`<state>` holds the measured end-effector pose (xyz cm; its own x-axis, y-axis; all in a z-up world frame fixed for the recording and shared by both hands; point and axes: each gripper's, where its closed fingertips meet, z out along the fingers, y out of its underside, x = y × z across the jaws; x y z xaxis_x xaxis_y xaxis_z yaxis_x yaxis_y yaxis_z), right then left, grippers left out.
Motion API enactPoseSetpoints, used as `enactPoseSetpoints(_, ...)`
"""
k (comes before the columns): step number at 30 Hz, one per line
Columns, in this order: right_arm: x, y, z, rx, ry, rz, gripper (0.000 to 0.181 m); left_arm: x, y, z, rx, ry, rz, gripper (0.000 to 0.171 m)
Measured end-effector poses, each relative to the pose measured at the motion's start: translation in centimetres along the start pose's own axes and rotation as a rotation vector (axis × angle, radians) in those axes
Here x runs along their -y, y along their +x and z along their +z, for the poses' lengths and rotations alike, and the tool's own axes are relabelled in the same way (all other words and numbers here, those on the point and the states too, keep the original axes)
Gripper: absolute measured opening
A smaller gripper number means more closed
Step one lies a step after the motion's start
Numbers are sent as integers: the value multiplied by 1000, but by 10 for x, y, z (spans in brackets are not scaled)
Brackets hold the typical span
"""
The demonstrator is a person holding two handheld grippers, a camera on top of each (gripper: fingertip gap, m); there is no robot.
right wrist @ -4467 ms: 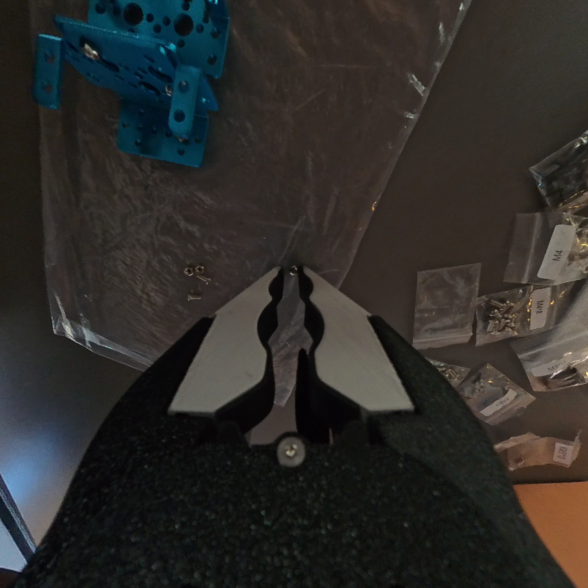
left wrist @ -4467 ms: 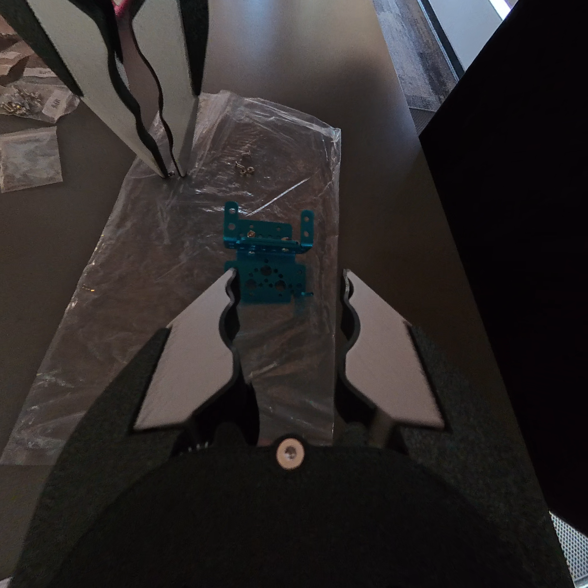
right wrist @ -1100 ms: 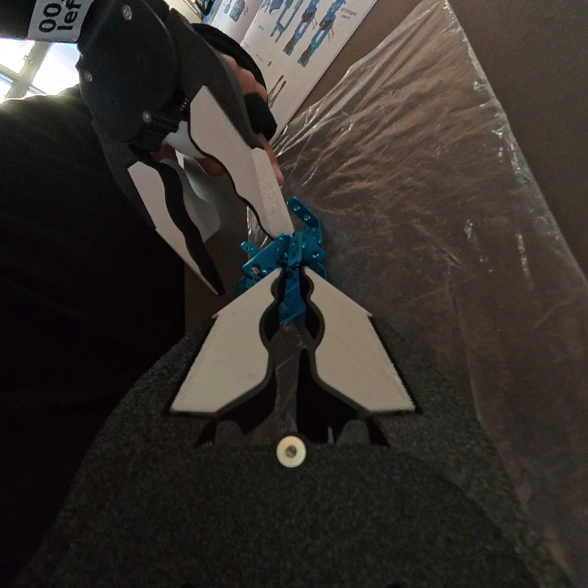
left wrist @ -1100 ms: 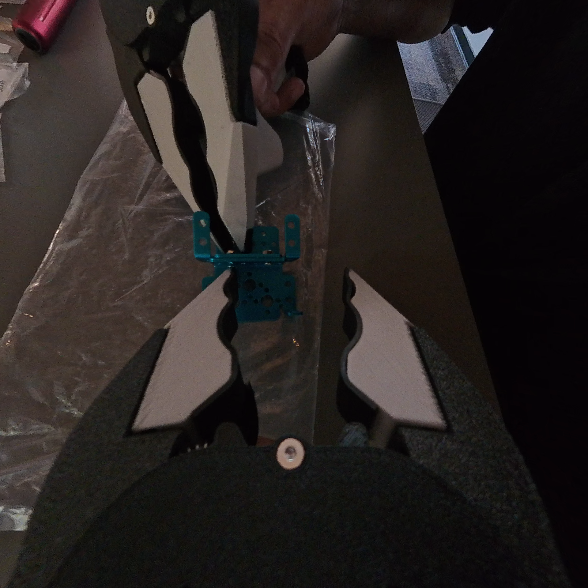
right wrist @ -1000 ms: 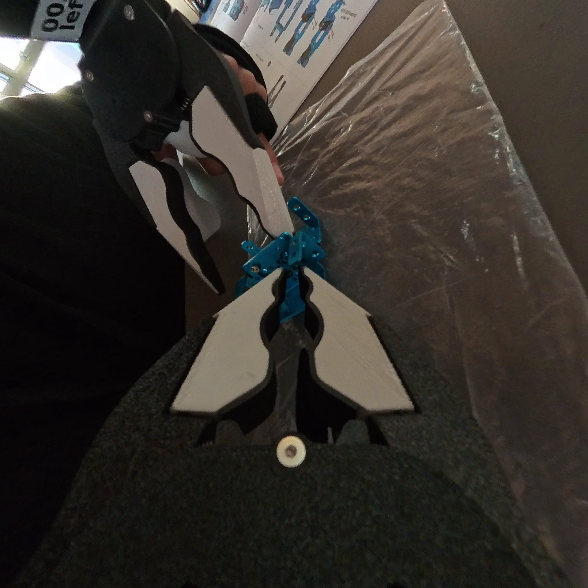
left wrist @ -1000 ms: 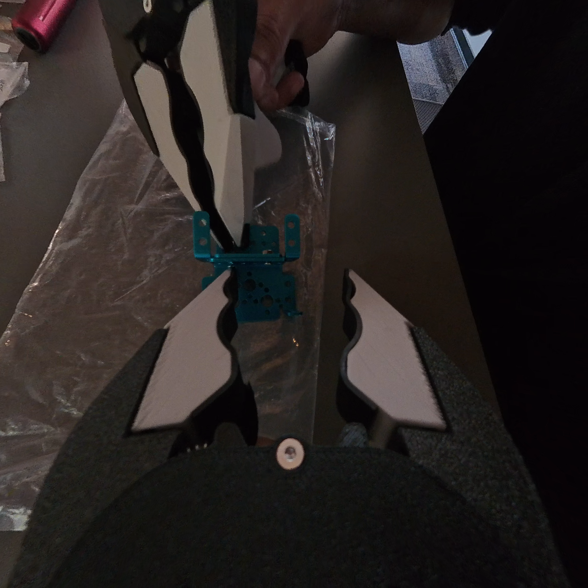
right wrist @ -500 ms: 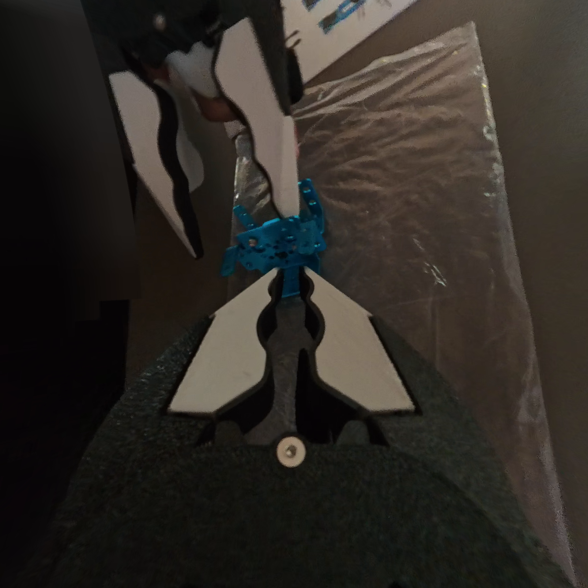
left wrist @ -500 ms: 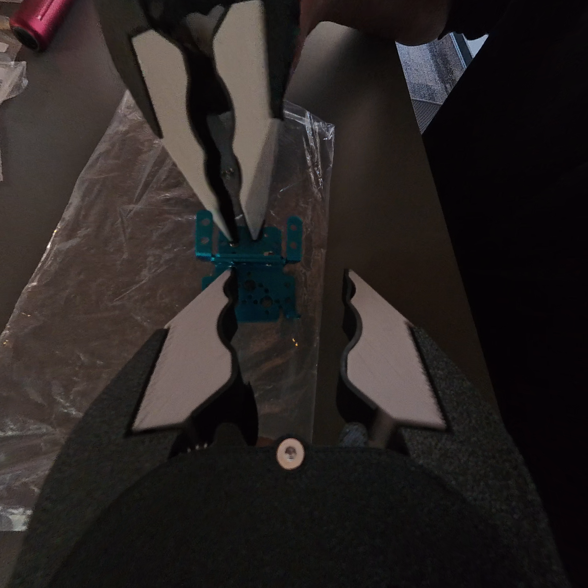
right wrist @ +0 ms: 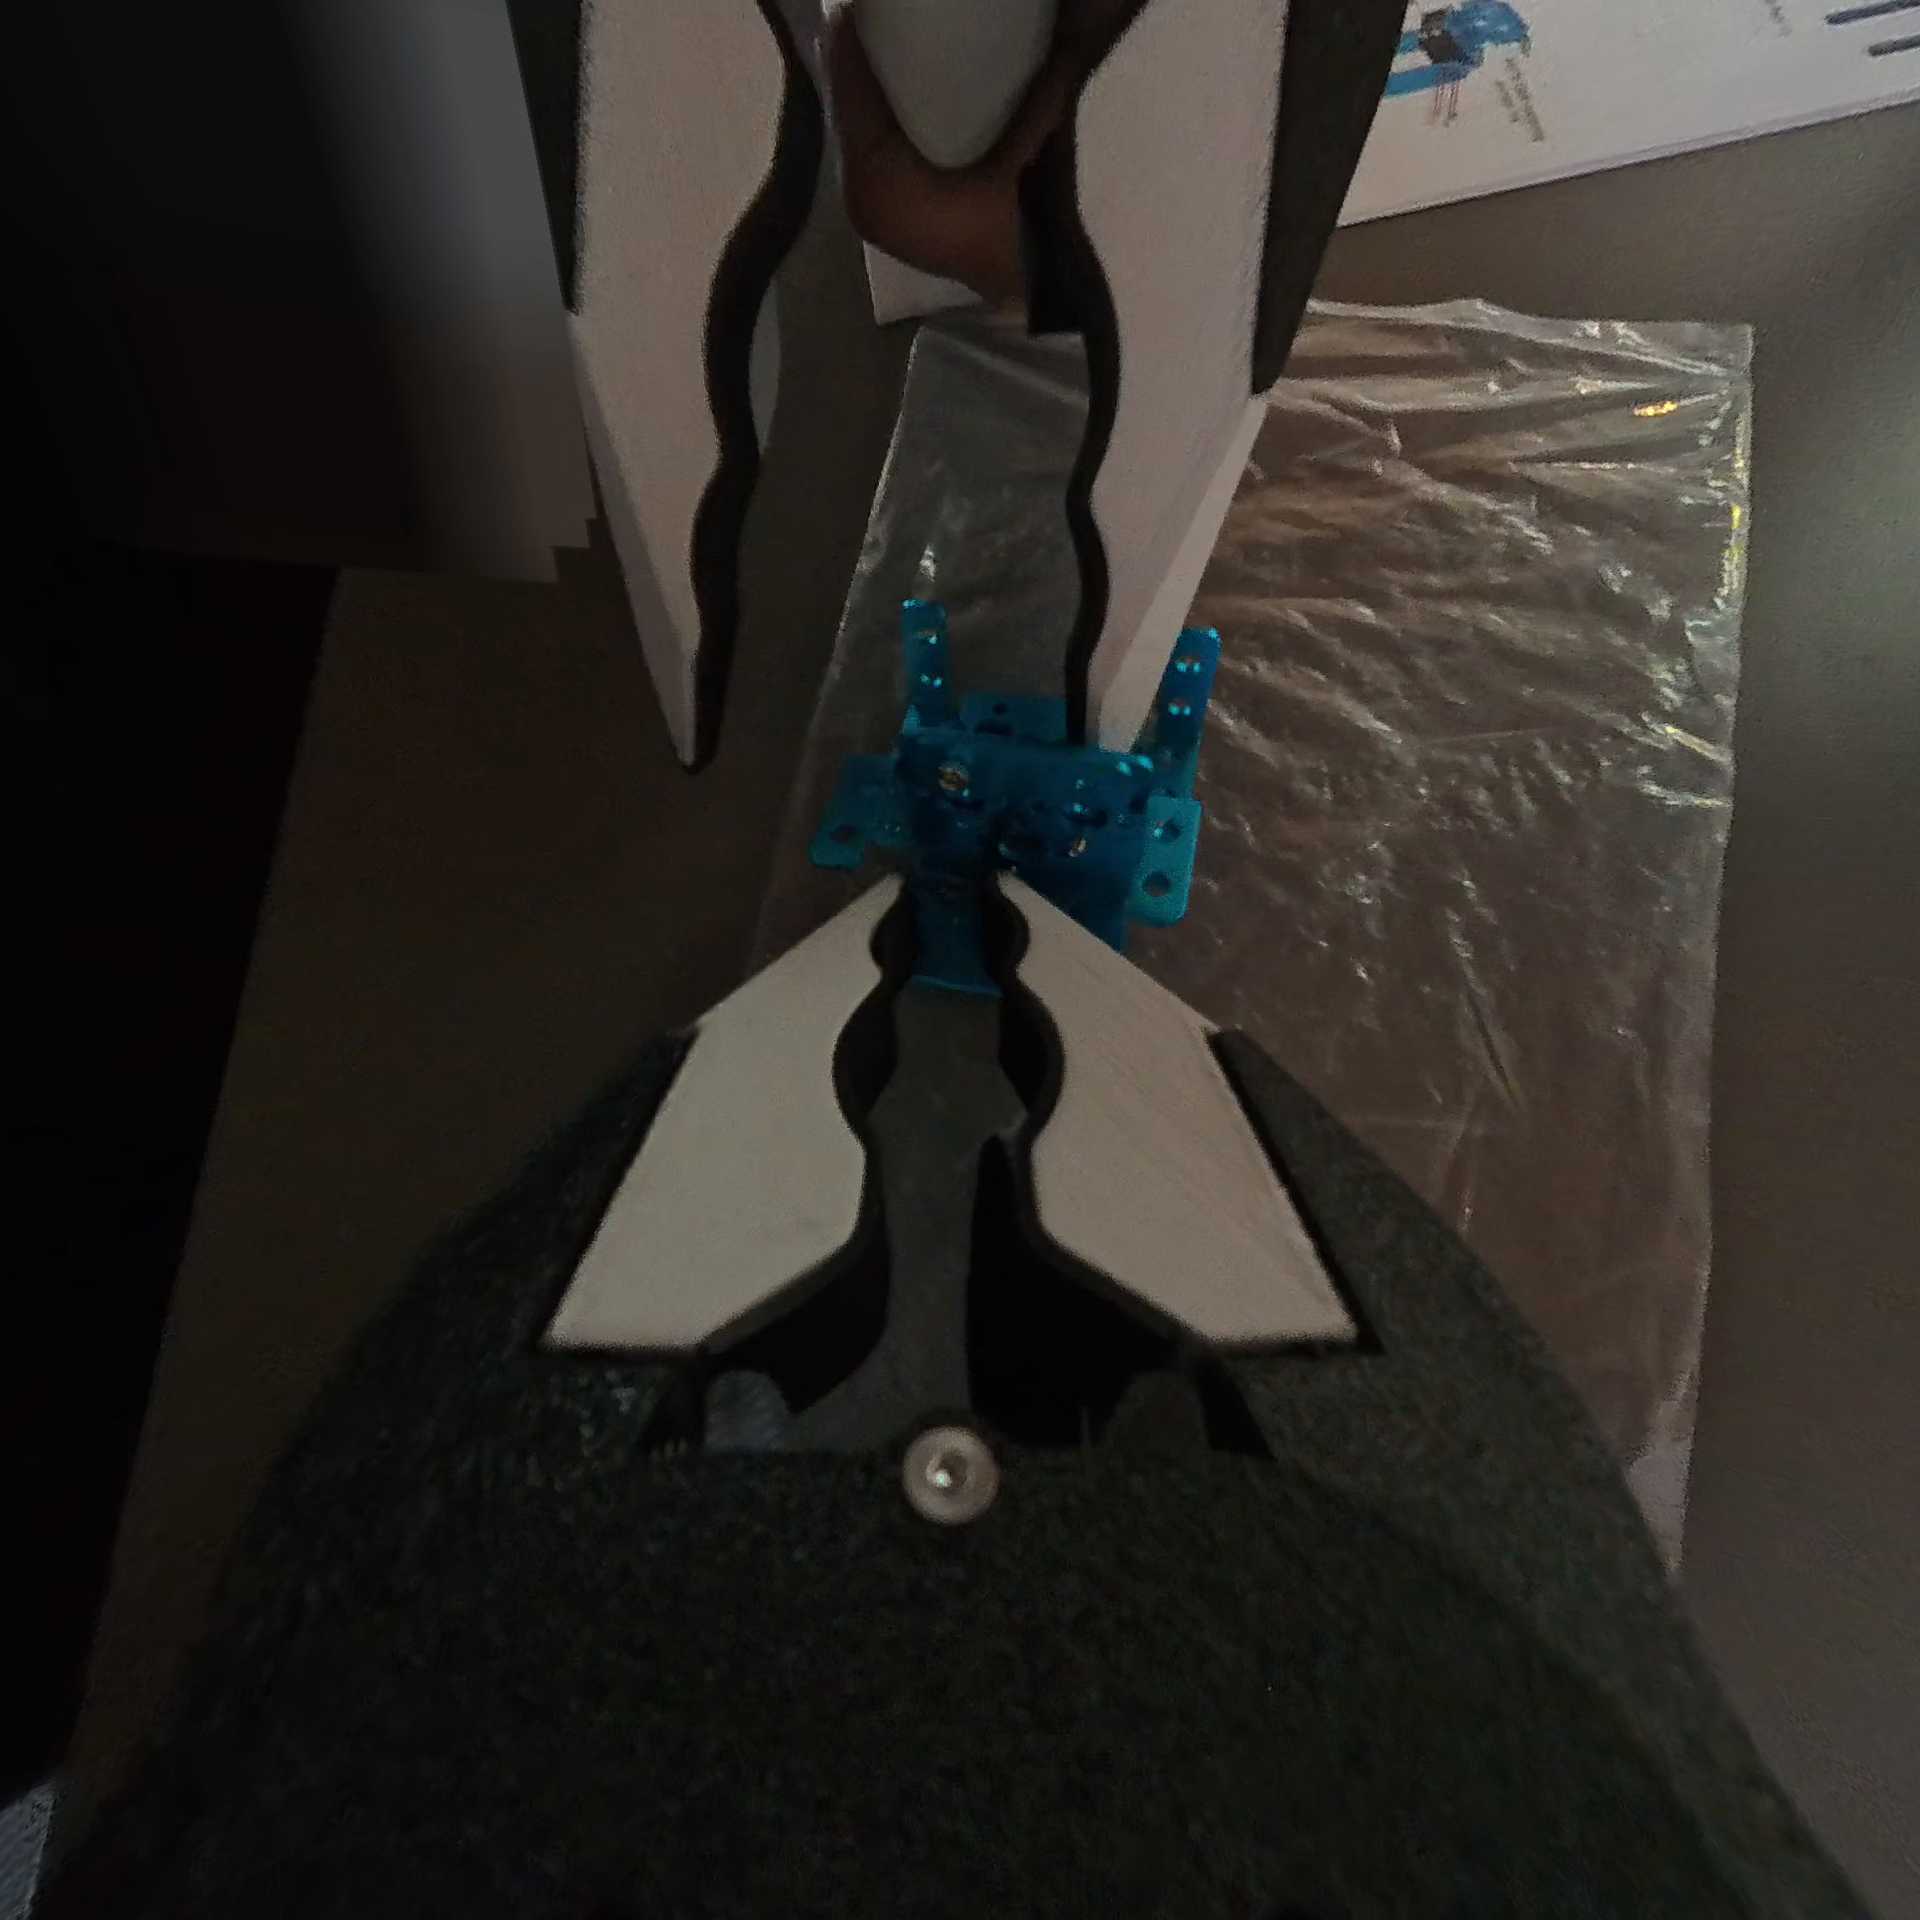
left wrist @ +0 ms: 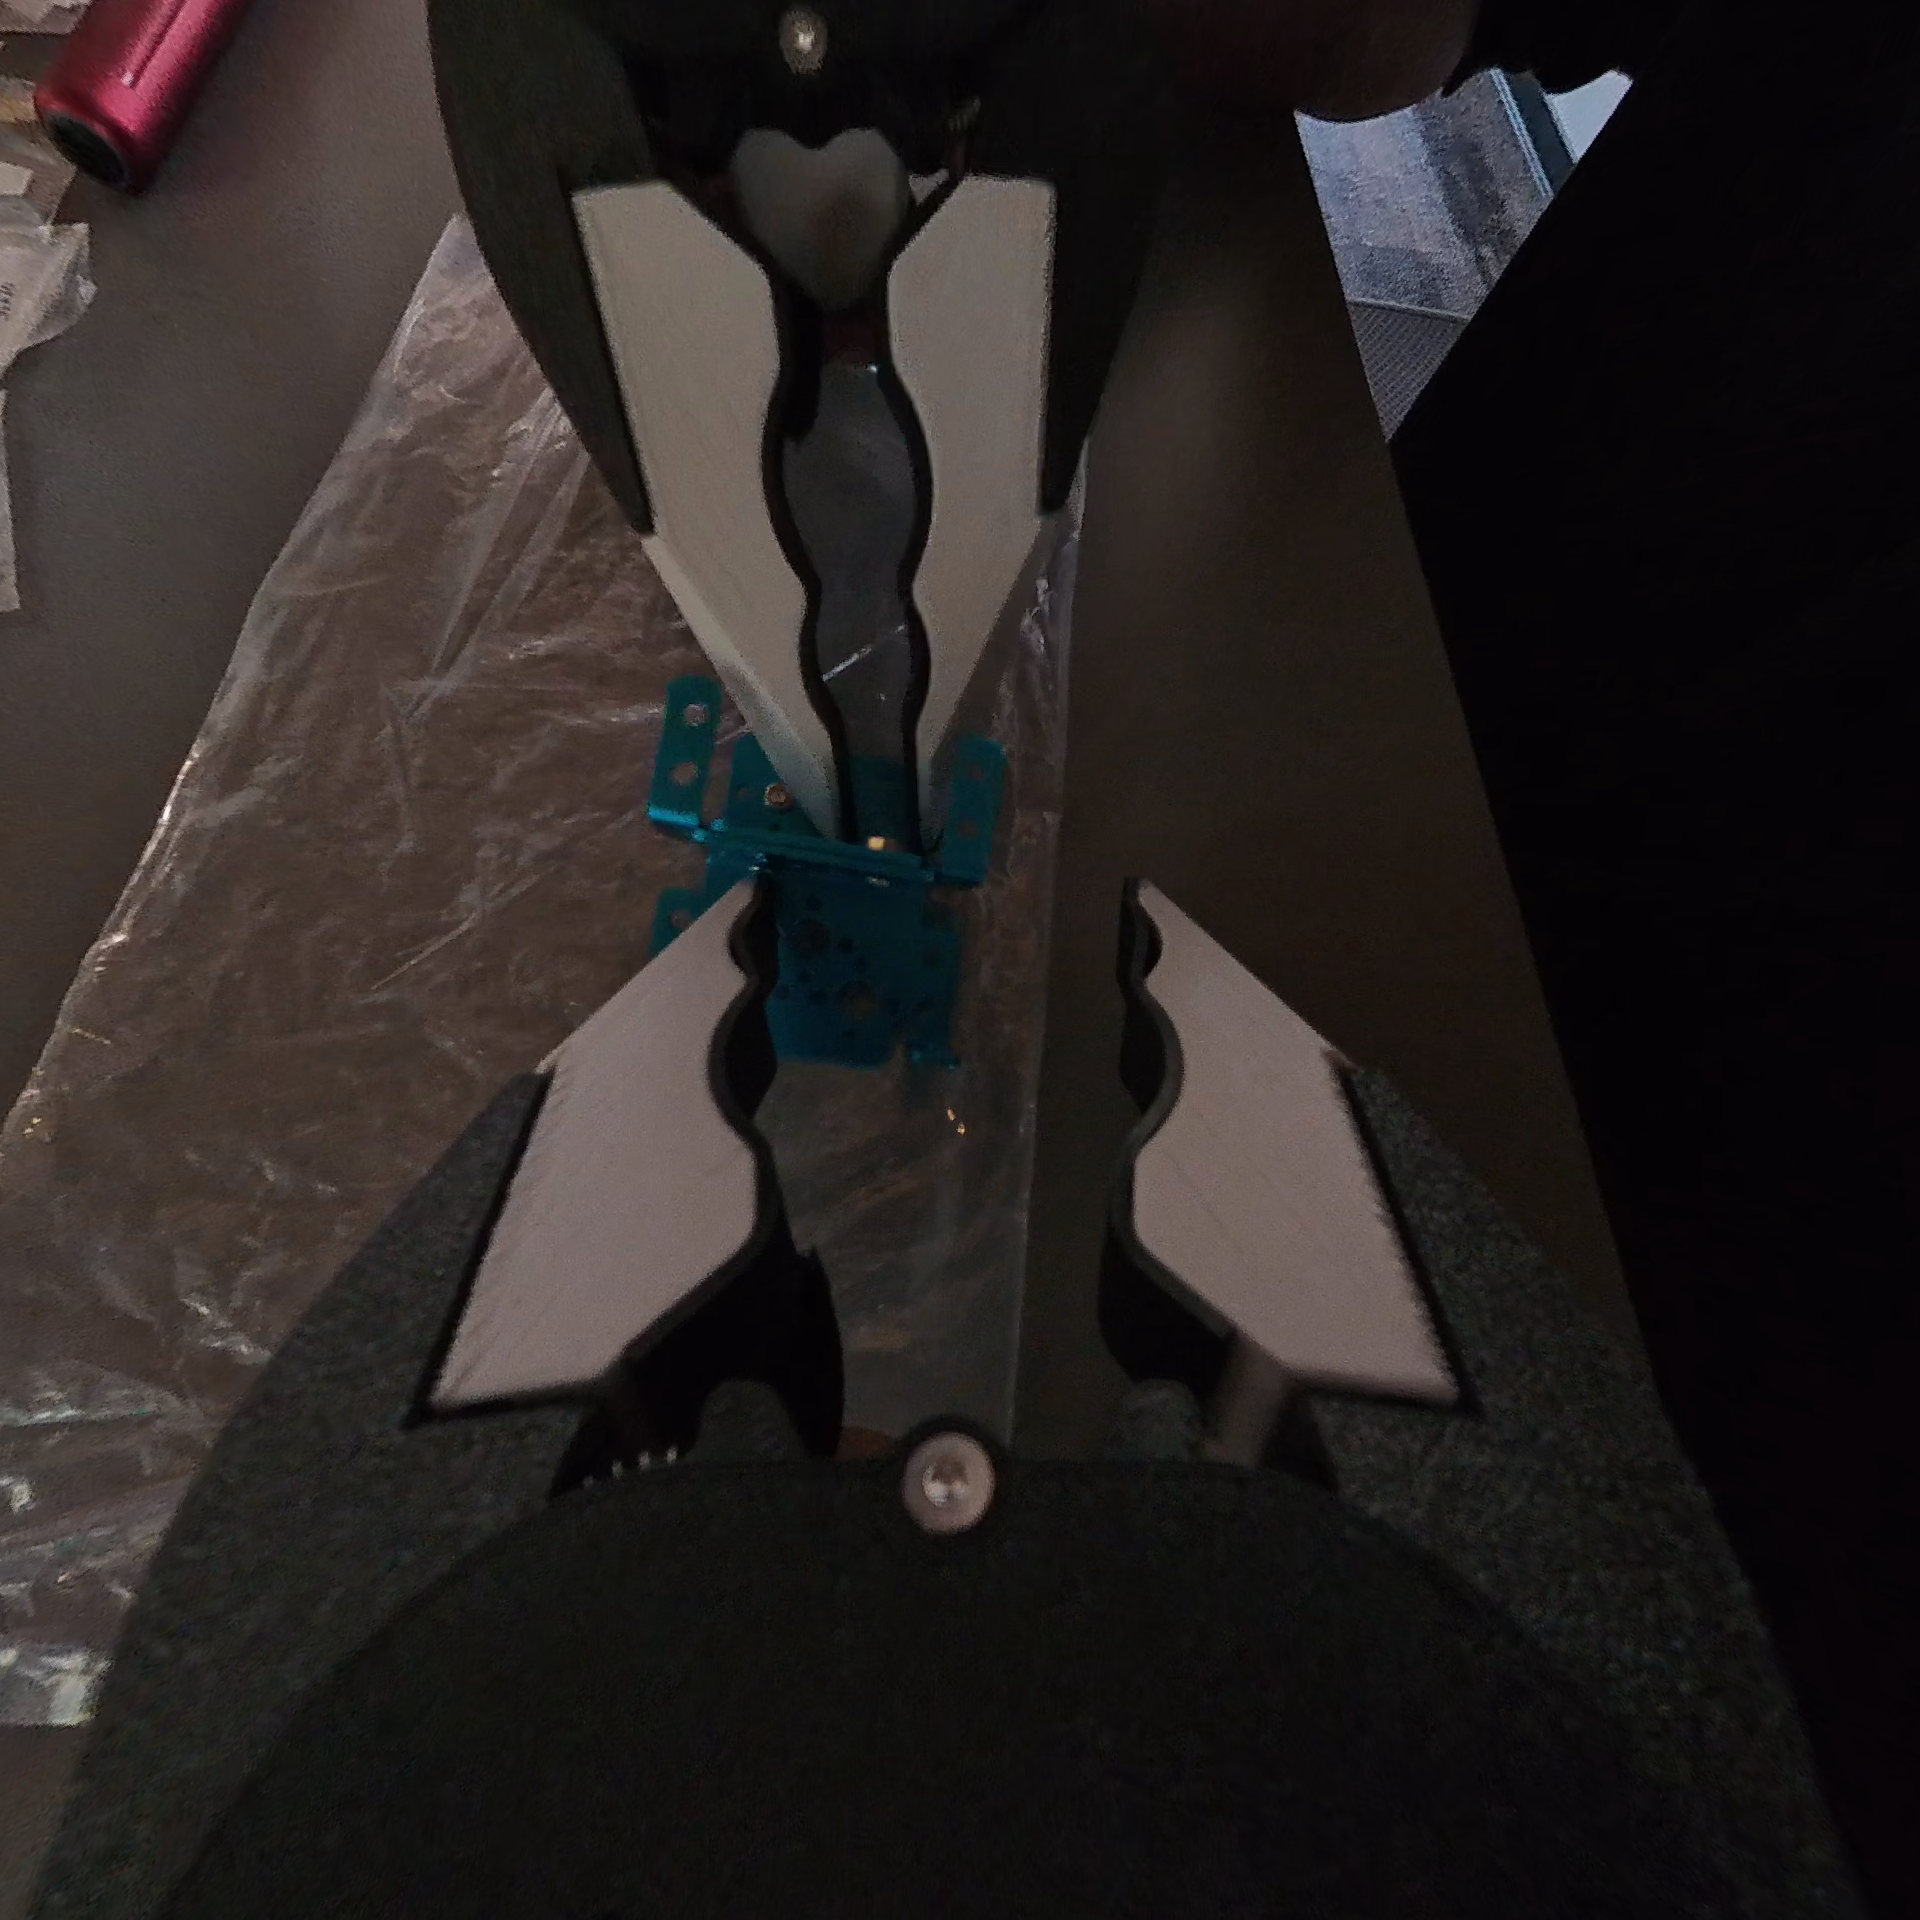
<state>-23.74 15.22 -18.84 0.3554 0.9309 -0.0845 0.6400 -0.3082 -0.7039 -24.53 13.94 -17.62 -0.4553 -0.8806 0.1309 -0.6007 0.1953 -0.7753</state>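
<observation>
Right,

- left gripper (left wrist: 940,904): nearest in the left wrist view. Jaws spread wide, nothing btwn them.
- One of its fingertips (left wrist: 743,904) sits at the near left corner of the blue bracket (left wrist: 831,966). The other hangs over bare worktop (left wrist: 1195,623), apart from the part.
- In the right wrist view the same left gripper (right wrist: 894,743) comes in from the far side. One tip rests against the bracket's upright tab, the other is off to the side over the worktop.
- Blue bracket (right wrist: 997,800): perforated metal assy w/ upright tabs. It lies on a clear plastic bag (left wrist: 364,831), at the bag's long edge nearest the worktop's right edge.
- right gripper (right wrist: 953,894): jaws drawn close, narrow gap only, w/ blue metal showing in the gap. Can't tell if they pinch it or just straddle it.
- From the left wrist view the right gripper (left wrist: 878,826) points down at the bracket's top plate, w/ a small brass-coloured fastener (left wrist: 878,844) right at its tips.
- Judgement: the part is light and sits on slick plastic, braced by one tip rather than clamped. It'd slide or pivot easily, so keep contact square and pressure light.
- Far left corner of the worktop: pink cylinder (left wrist: 135,94) and small clear packets (left wrist: 36,301).
- Beyond the bag: a printed sheet (right wrist: 1610,104).
</observation>
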Motion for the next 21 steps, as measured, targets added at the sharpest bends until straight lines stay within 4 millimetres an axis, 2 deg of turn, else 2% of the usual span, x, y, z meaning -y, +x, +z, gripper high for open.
enactPoseSetpoints(5,-1,0,1,-36,-16,-71,9,0,0,0,0,2,-1,66)
enactPoseSetpoints(7,-1,-3,2,-35,-21,-92,0,0,0,0,4,0,1,66)
enactPoseSetpoints(10,0,-3,2,-59,-22,-116,0,-1,0,0,7,-3,6,66)
enactPoseSetpoints(18,-1,-13,-7,18,-6,-109,0,-2,-1,0,7,-10,9,66)
enactPoseSetpoints(21,0,-10,-3,-28,0,-156,13,-3,-1,0,10,-10,13,66)
